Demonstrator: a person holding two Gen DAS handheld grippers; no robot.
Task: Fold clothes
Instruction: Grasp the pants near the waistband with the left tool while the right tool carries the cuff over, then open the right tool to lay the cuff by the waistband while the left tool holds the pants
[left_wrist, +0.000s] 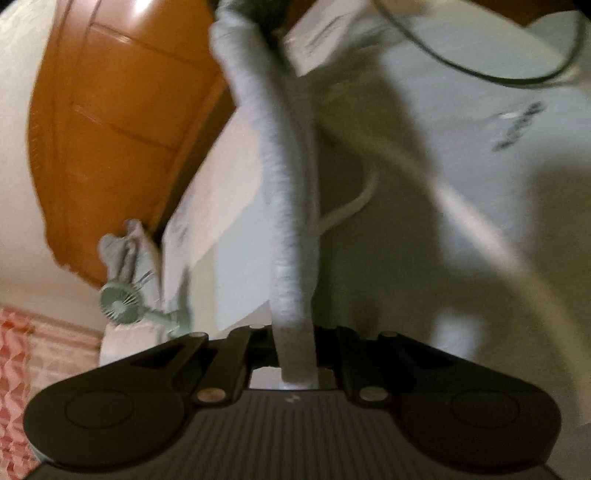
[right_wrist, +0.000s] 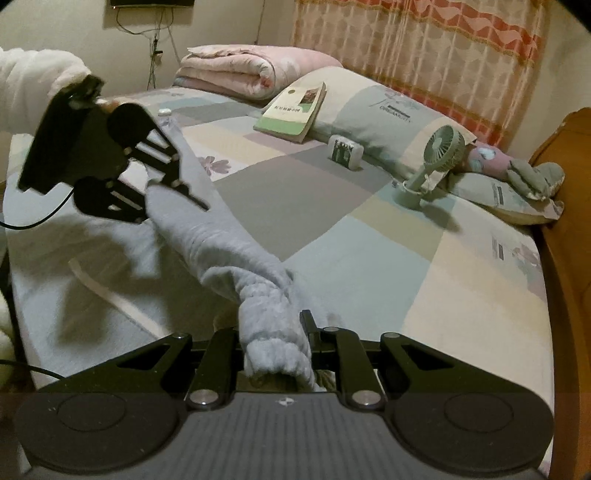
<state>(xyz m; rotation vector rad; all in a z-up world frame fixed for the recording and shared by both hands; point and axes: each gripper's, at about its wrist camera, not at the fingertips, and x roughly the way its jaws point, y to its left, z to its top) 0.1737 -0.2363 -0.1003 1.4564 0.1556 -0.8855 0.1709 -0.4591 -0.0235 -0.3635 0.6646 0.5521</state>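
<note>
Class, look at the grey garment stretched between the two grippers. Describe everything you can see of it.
The grey garment looks like soft, fuzzy knit, pale blue-grey, with a ribbed cuff-like end. It is bunched and twisted into a rope, stretched above the patchwork bedsheet. The right gripper is shut on the ribbed end; the left gripper is shut on the far end. In the left wrist view it runs straight out from the fingers.

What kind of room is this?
Most likely a bedroom: a bed with a patchwork sheet, pillows and a folded quilt at its head, and a curtain behind.
</note>
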